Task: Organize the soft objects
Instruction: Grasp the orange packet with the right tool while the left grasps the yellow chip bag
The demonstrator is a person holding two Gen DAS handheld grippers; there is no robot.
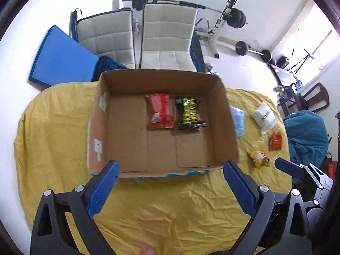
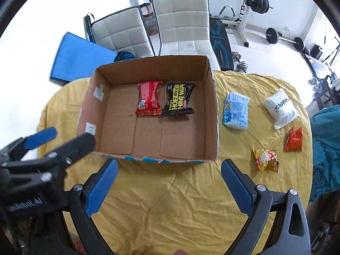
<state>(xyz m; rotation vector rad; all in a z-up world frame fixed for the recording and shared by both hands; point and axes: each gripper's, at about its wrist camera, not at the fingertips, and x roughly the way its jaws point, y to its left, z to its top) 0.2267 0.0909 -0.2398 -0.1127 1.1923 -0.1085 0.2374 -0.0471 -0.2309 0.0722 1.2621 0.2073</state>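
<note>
Left wrist view: left gripper [image 1: 170, 165] fingers wide, empty; cardboard box [image 1: 223, 114] holds two packets, red [image 1: 160, 111] and black [image 1: 190, 113]. Right wrist view: right gripper [image 2: 169, 165] fingers wide, empty; four packs on the yellow surface [image 2: 170, 191], blue one [image 2: 236, 110] unhidden

We see a table draped in wrinkled yellow cloth [image 2: 180, 201], bearing an open brown cardboard box [image 2: 212, 127], beside it a pale blue printed packet [image 2: 235, 111], a white pouch [image 2: 280, 107], an orange snack bag [image 2: 294, 140], a yellow snack bag [image 2: 266, 159].

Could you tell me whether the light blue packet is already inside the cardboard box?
No, the light blue packet lies on the yellow cloth just right of the cardboard box, outside its wall.
</note>
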